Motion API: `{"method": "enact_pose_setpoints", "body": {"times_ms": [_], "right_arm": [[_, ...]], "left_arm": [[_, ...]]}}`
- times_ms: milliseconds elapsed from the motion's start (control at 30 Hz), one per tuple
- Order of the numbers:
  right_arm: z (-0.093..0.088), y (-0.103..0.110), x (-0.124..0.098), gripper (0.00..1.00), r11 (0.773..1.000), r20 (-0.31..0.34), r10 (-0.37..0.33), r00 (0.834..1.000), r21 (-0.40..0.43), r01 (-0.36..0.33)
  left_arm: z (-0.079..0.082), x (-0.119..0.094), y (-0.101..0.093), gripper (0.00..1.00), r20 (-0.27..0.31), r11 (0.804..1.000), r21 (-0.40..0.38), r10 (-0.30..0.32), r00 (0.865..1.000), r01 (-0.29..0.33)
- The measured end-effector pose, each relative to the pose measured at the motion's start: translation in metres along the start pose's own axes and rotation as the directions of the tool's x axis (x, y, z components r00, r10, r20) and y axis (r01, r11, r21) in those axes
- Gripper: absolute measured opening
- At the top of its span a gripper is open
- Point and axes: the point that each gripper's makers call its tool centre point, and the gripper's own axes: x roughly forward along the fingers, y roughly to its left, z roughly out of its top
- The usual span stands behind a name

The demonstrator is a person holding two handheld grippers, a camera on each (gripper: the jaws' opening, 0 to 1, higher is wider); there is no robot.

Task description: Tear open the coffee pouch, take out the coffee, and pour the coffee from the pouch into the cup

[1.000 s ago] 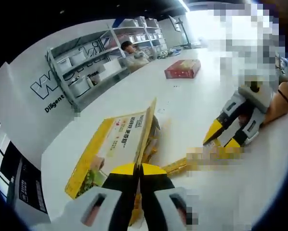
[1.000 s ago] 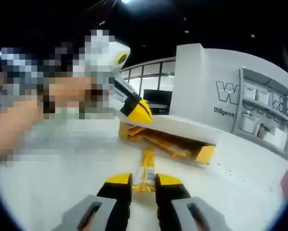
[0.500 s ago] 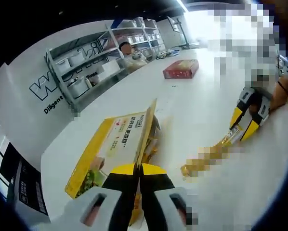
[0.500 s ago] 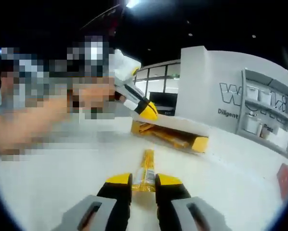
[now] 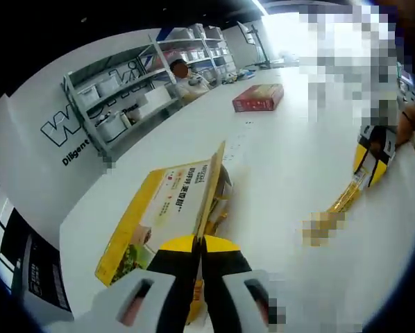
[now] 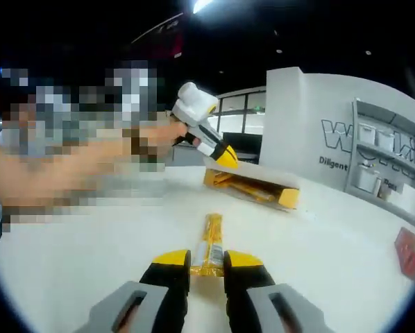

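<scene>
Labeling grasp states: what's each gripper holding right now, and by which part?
Right gripper pinches the yellow coffee stick by its near end. Left gripper is shut on the open yellow box's flap edge.

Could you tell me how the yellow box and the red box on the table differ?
The yellow box is torn open with sachets spilling out, while the red box looks closed. The yellow box sits next to the left gripper; the red box lies far across the table. Both are flat cartons on the same white table.
</scene>
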Motion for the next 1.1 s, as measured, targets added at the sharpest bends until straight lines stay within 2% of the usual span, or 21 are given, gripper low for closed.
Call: {"method": "enact_pose_setpoints", "body": {"times_ms": [600, 1100], "right_arm": [[0.001, 0.004, -0.004, 0.20, 0.999, 0.013, 0.031, 0.999, 0.007, -0.031], [-0.004, 0.011, -0.013, 0.20, 0.999, 0.002, 0.050, 0.999, -0.018, -0.050]], "left_arm": [[-0.011, -0.012, 0.001, 0.06, 0.004, 0.998, -0.040, -0.045, 0.999, 0.045], [-0.010, -0.011, 0.000, 0.07, 0.015, 0.998, -0.041, -0.041, 0.999, 0.041]]}}
